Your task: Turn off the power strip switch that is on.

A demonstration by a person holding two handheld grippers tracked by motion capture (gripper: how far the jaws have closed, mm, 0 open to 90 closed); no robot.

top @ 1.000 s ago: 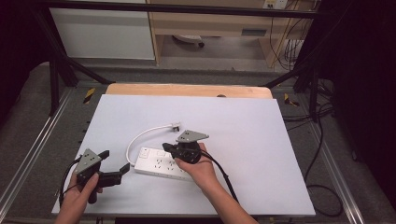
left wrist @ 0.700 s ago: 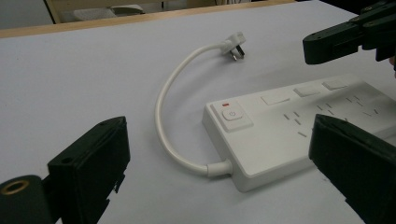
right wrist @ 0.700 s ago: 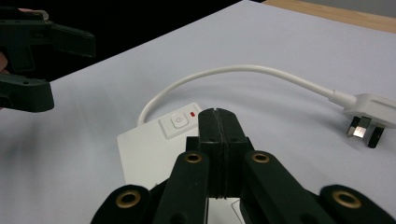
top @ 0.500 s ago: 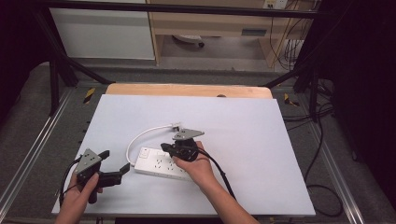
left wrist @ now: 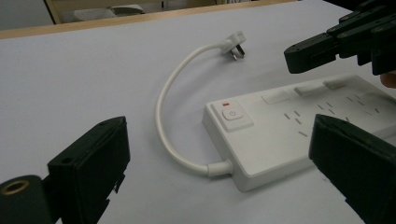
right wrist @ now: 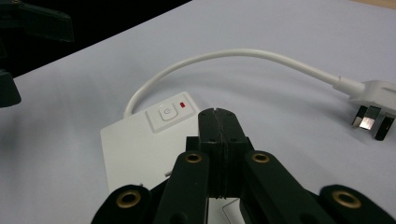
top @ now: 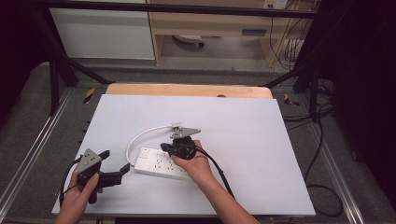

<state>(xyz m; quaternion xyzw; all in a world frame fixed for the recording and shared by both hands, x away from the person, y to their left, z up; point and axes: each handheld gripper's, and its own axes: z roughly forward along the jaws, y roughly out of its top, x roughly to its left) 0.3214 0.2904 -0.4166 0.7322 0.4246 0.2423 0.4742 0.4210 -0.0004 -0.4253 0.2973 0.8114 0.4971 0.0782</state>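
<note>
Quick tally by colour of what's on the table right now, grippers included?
White: 1, power strip with its cord and plug
Black: 2, left gripper and right gripper
Total: 3

A smooth white plastic power strip [left wrist: 299, 126] with a glossy rubbery cord [left wrist: 170, 107] lies on the matt pale bench [top: 261, 140], bare wood along its far edge. Both matt black plastic tongs, left [left wrist: 219, 172] and right [right wrist: 218, 126], carry brass-coloured fittings.
</note>
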